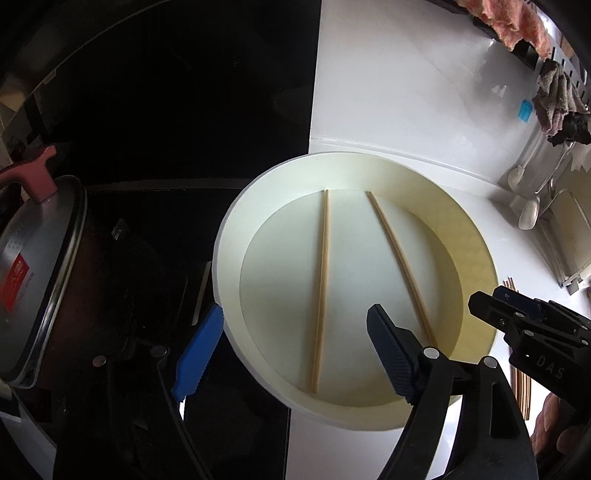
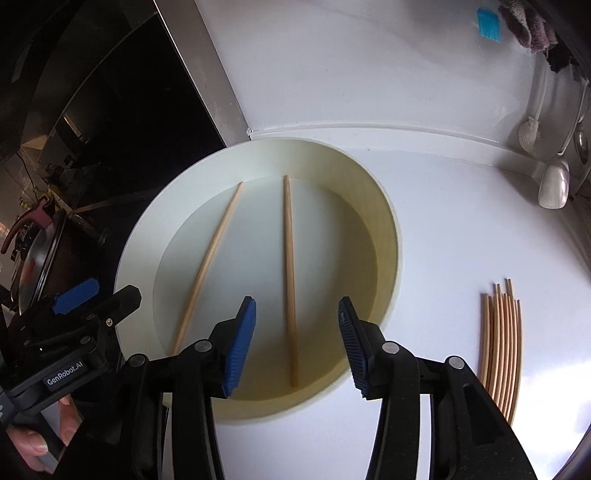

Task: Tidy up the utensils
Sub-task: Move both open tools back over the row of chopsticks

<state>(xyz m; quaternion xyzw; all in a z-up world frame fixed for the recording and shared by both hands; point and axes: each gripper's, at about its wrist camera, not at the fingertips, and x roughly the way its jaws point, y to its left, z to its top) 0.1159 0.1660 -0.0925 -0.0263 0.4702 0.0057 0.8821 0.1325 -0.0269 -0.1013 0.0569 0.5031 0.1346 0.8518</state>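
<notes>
A wide cream round tray lies on the white counter with two loose wooden chopsticks in it, a left one and a right one. My left gripper is open and empty, its jaws wide apart over the tray's near left part. My right gripper is open and empty, and its jaws straddle the right chopstick's near end from above. Several chopsticks lie bundled on the counter right of the tray. The right gripper's body shows in the left wrist view.
A black cooktop with a lidded pot lies left of the tray. A white spoon and a brush hang at the back right by the wall. Cloths hang on a rail above.
</notes>
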